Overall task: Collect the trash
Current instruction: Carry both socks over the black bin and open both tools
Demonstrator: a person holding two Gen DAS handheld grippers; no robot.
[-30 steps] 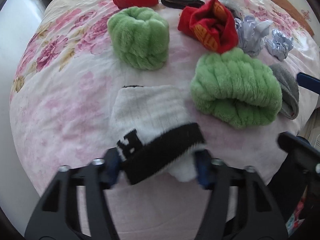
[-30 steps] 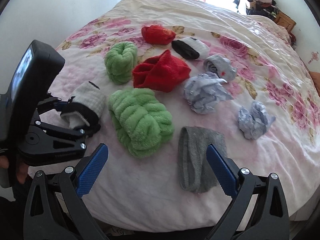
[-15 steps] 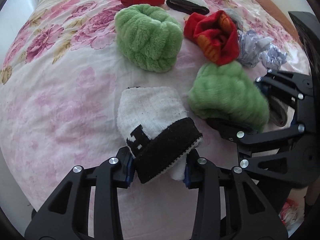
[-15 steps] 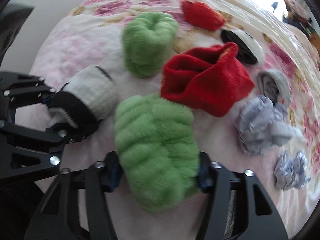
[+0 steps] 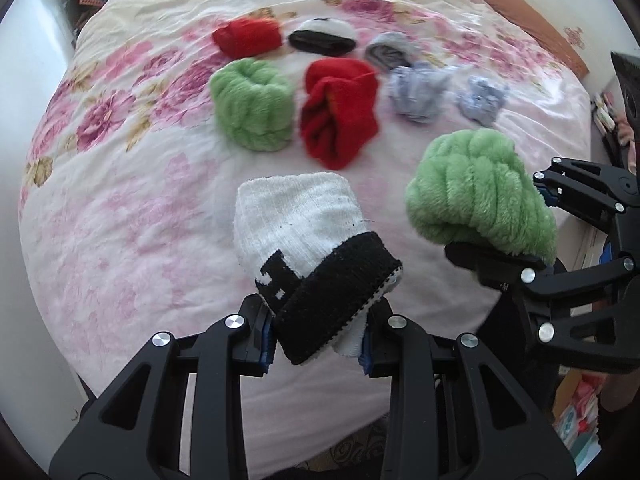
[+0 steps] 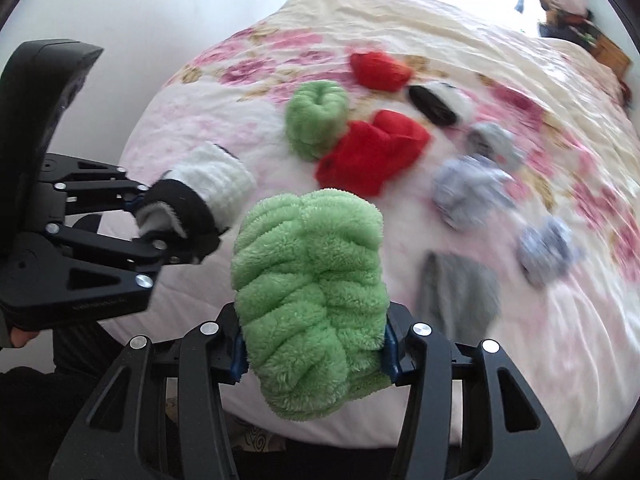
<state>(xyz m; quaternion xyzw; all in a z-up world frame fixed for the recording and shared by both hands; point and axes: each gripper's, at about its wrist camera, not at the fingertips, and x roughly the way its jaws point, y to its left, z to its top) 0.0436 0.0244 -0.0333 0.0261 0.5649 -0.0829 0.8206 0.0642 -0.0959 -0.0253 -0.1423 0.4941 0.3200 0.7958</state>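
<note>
1. My left gripper [image 5: 316, 354] was clamped on the black cuff of the white sock [image 5: 308, 236]. The sock hung clear of the bed [image 5: 120, 216], low in the left view.
2. My right gripper [image 6: 314, 354] was gripping the green sock [image 6: 312, 292], a fluffy rolled bundle. The jaws had just been closing, with the bundle between them. It was off the sheet too, bulging past both pads.
3. Both hands were loaded, so I read this as the carry-away step of a double pick, not a reach.
4. Odd for the task: what looked most like trash was the two crumpled paper wads [image 5: 418, 90], still lying on the bed to the right of the big red sock [image 5: 338, 110]. Nothing was touching them.
5. Also left on the bed: a second green bundle [image 5: 252, 104], a small red sock [image 5: 246, 38], a black-and-white one [image 5: 322, 38], a grey rolled one [image 5: 388, 50], and a flat grey sock [image 6: 458, 292] seen in the right view.
6. No bin or bag showed in either view, so I couldn't tell where the drop point was.
7. Next move, my guess: swing both loads off the bed edge to wherever they go, release, then come back for the paper wads.
8. Risk: the green bundle was soft and gripped near its lower end, so it could unroll or slip on a fast swing. The right view was blurred, so fine detail there was uncertain.
</note>
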